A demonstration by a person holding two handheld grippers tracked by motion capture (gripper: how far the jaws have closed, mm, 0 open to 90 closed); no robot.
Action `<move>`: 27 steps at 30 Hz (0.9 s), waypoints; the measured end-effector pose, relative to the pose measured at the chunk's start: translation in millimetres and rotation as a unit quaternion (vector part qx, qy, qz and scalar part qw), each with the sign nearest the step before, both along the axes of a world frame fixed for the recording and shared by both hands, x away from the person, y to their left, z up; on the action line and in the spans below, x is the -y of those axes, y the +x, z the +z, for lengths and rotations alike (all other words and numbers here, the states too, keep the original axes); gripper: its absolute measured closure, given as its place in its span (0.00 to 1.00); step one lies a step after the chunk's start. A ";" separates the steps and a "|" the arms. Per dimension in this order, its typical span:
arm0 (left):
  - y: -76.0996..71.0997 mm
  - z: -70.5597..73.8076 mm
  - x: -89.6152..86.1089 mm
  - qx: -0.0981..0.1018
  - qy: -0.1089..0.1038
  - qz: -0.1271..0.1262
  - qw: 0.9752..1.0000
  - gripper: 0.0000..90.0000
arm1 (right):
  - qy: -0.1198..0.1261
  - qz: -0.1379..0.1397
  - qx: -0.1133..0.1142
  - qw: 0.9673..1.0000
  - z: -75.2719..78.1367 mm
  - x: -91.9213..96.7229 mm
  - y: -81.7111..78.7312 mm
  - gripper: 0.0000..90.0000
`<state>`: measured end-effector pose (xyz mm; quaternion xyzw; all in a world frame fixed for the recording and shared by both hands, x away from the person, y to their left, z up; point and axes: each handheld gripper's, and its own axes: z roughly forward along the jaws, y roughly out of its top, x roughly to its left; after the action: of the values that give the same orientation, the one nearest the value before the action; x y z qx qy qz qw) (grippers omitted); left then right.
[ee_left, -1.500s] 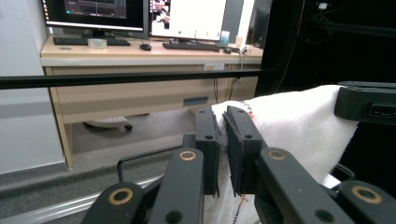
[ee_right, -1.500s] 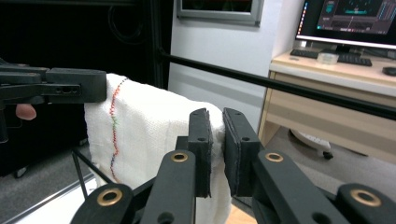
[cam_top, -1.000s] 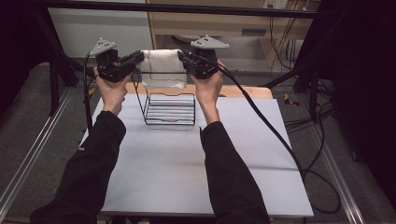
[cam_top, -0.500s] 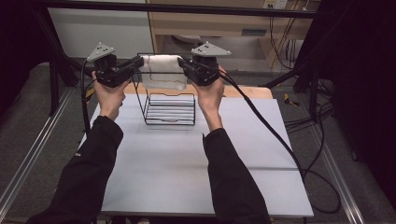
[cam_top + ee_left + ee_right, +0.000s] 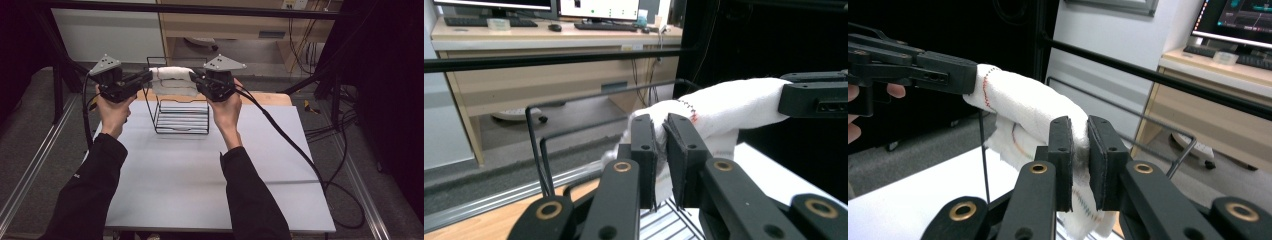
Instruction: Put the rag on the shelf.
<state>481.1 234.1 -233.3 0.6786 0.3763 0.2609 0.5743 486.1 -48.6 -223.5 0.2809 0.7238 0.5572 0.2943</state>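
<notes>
Presently, step in hand: a white towel [image 5: 171, 80] is held stretched between the two grippers above a black wire rack [image 5: 181, 112], apparently to be lowered onto or into it.

Towel position: it is carried in the air, bunched into a roll, spanning from one gripper to the other over the rack's upper back rim; a loose fold hangs below the roll toward the rack's inside. Whether the fold already touches a wire cannot be told.

Left gripper [image 5: 661, 150]: clenched on one end of the towel, cloth pinched between its pads in the left gripper view; seen in the high view at [image 5: 145, 77].

Right gripper [image 5: 1080, 150]: clenched on the other end, cloth squeezed between its pads in the right gripper view; seen in the high view at [image 5: 195, 79].

Rack position: it stands upright at the far side of the white table [image 5: 200, 175], between the person's forearms, with a slatted floor and open top.

Progress, as judged: the carry is near its end; the placing is not yet done.

Next move, as judged: both ends should be lowered evenly, so that the towel settles on the rack without snagging on the upright wires, and only then should the pads be released.

Risk, as judged: the light rack could be tipped if the cloth is dragged against it.
</notes>
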 end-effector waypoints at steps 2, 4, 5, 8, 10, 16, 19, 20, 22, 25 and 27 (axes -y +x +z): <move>-1.5 -1.5 1.2 0.001 0.006 0.001 1.000 0.90 | -0.005 0.000 -0.002 1.000 -2.8 0.2 -1.0 0.90; -3.4 -3.1 1.2 0.001 0.005 -0.001 1.000 0.90 | -0.007 0.004 -0.003 1.000 -5.2 1.0 -2.8 0.90; -4.1 -4.5 1.0 0.000 0.005 -0.002 1.000 0.90 | -0.006 0.005 -0.004 1.000 -6.6 1.4 -3.6 0.90; -4.7 -10.0 0.8 -0.006 0.009 -0.005 1.000 0.89 | -0.008 0.009 -0.010 1.000 -11.3 2.4 -4.8 0.90; -4.5 -13.9 0.7 -0.010 0.012 -0.005 1.000 0.89 | -0.009 0.011 -0.017 1.000 -15.1 2.7 -4.3 0.90; -4.1 -25.2 1.2 -0.020 0.018 -0.006 1.000 0.88 | -0.014 0.013 -0.031 0.999 -26.9 1.6 -2.8 0.90; -4.5 -29.1 1.3 -0.026 0.021 -0.008 0.999 0.87 | -0.014 0.013 -0.035 0.999 -31.0 1.7 -2.1 0.90; -5.3 -29.1 0.9 -0.026 0.022 -0.009 0.999 0.86 | -0.013 0.013 -0.035 0.999 -31.7 2.0 -2.0 0.90; -7.8 -26.1 -0.6 -0.024 0.022 -0.009 0.999 0.85 | -0.012 0.014 -0.036 0.999 -32.5 2.5 -1.8 0.90; -12.0 -15.3 -3.0 -0.018 0.027 -0.004 0.999 0.83 | -0.012 0.014 -0.035 0.999 -33.0 2.6 -1.9 0.90; -14.3 -5.8 -4.2 -0.012 0.029 0.003 1.000 0.82 | -0.011 0.014 -0.035 0.999 -33.9 2.8 -1.8 0.90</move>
<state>466.8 238.3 -239.1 0.6967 0.3772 0.2651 0.5496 484.3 -51.4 -257.4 0.2870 0.7438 0.5428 0.2641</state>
